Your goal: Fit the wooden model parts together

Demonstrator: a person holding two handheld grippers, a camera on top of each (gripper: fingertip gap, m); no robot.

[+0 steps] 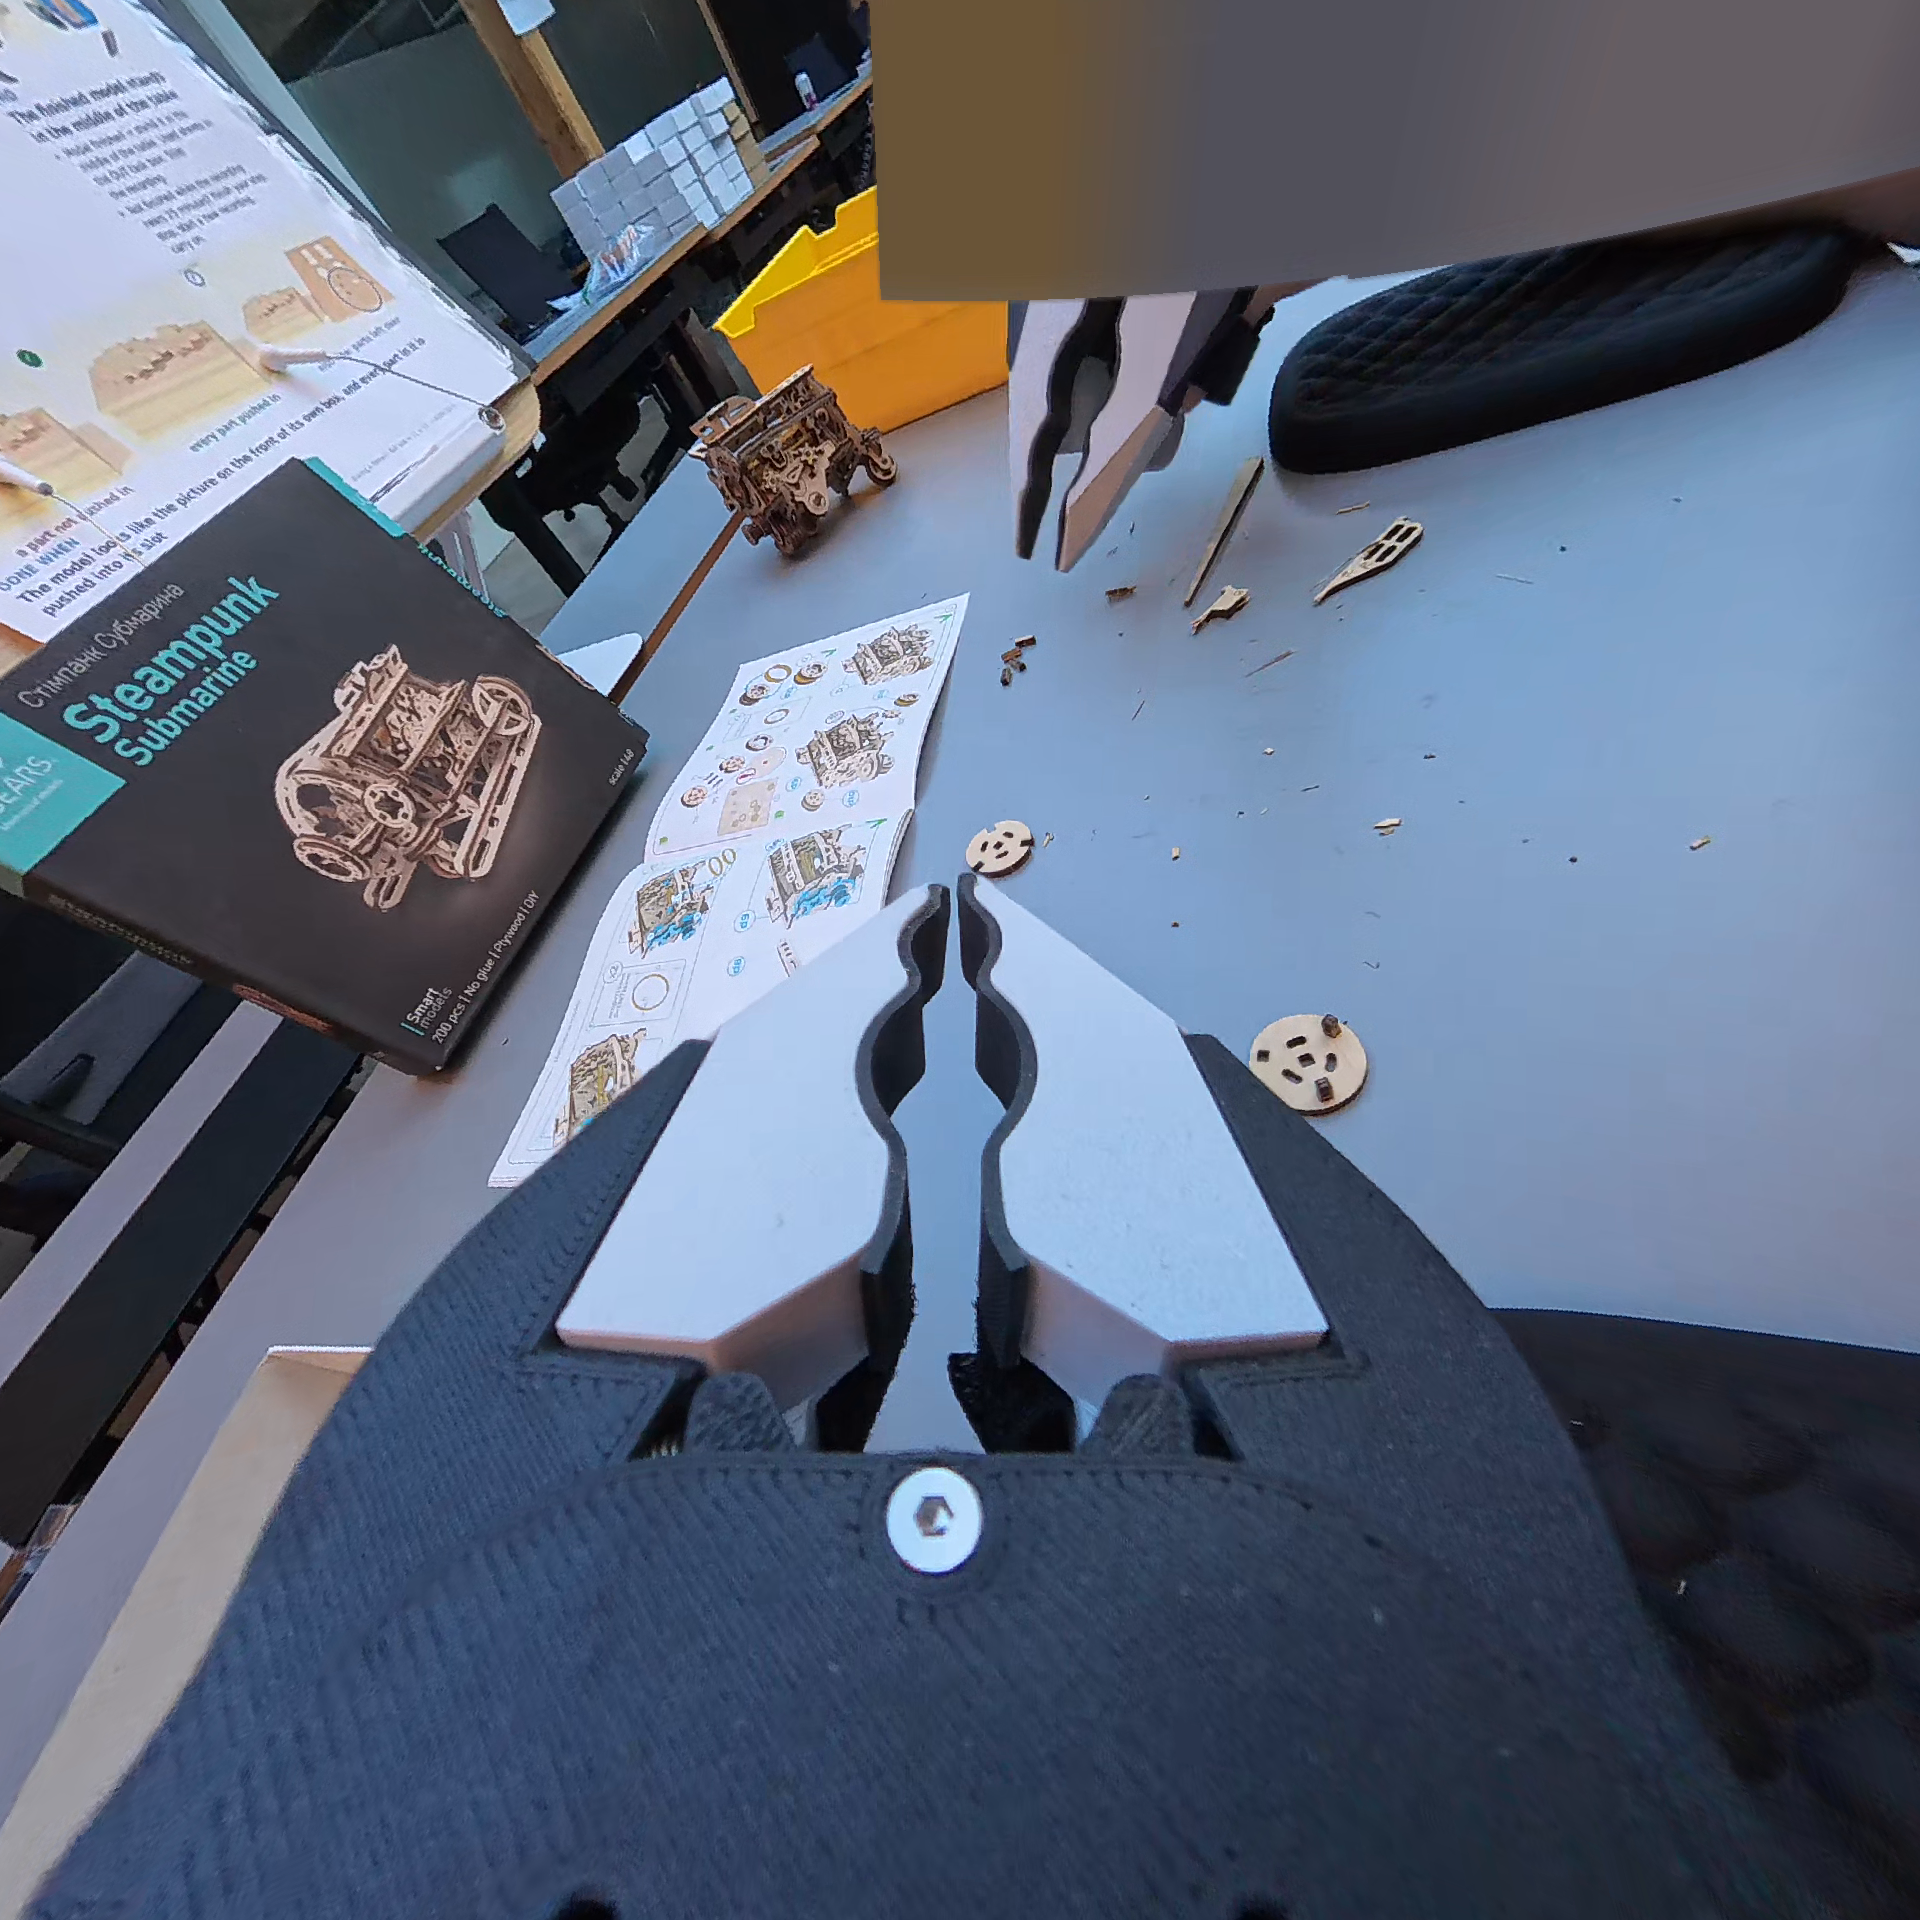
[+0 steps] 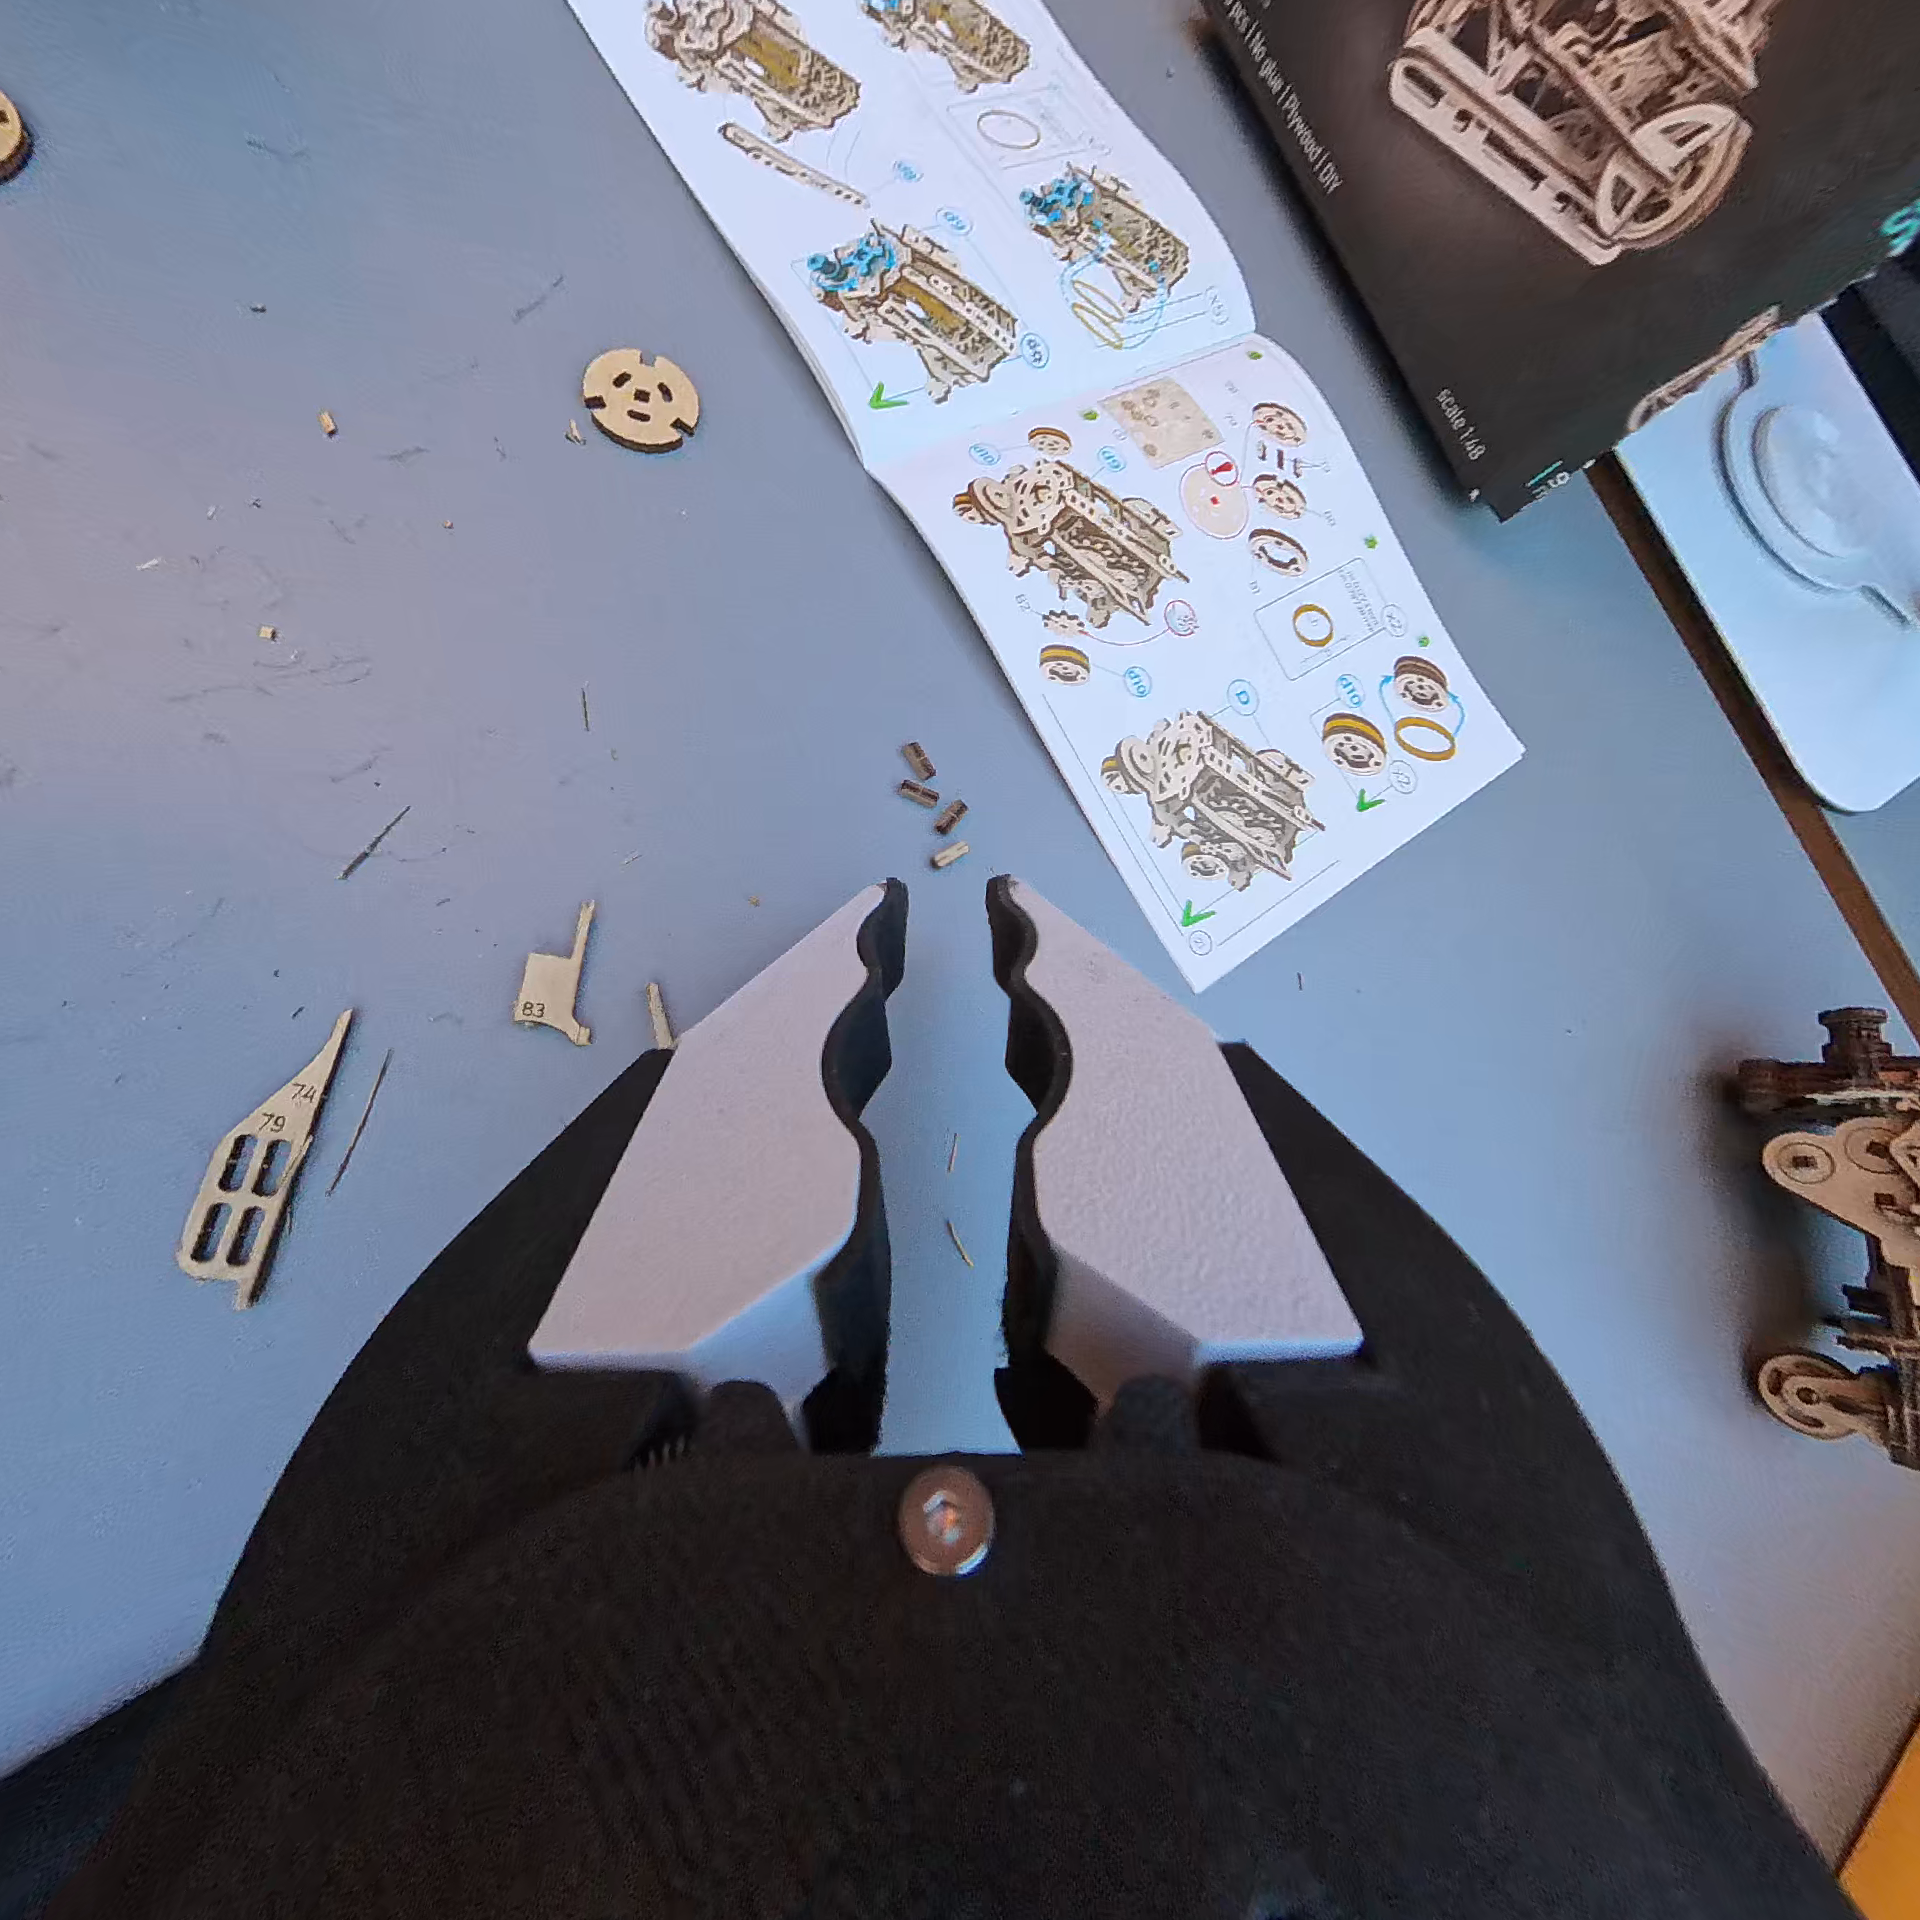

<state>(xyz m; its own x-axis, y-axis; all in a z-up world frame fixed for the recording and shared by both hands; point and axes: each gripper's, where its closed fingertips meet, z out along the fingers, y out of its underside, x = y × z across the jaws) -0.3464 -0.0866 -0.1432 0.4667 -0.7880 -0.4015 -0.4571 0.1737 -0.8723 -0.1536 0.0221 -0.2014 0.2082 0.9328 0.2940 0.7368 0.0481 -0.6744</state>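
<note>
On the grey bench (image 1: 1558, 935), the left claw (image 1: 954, 891) hangs with its tips nearly touching, closed on nothing. Just beyond its tips lies a small notched disc (image 1: 1000, 848), and to its right a larger disc (image 1: 1308, 1063) with slots and two dark pegs standing in it. An open booklet (image 1: 790, 831) lies to the left of the discs, with the black model box (image 1: 312, 769) propped beside it. Farther back stands the built wooden model (image 1: 792, 459), near the bench edge, in front of a yellow bin (image 1: 831, 312). The right claw (image 2: 947, 883) is slightly open and empty, its tips above bare bench. Just ahead of them lie four tiny pegs (image 2: 932, 802) in a loose cluster, close to the booklet's (image 2: 1143, 520) edge. To that claw's left lie offcuts: a small numbered scrap (image 2: 554, 987) and a long gridded scrap (image 2: 255, 1169). The notched disc (image 2: 640, 399) lies farther out, well apart from the pegs. Splinters are scattered over the bench, and the model (image 2: 1849, 1226) shows at the right edge of the right wrist view.
</note>
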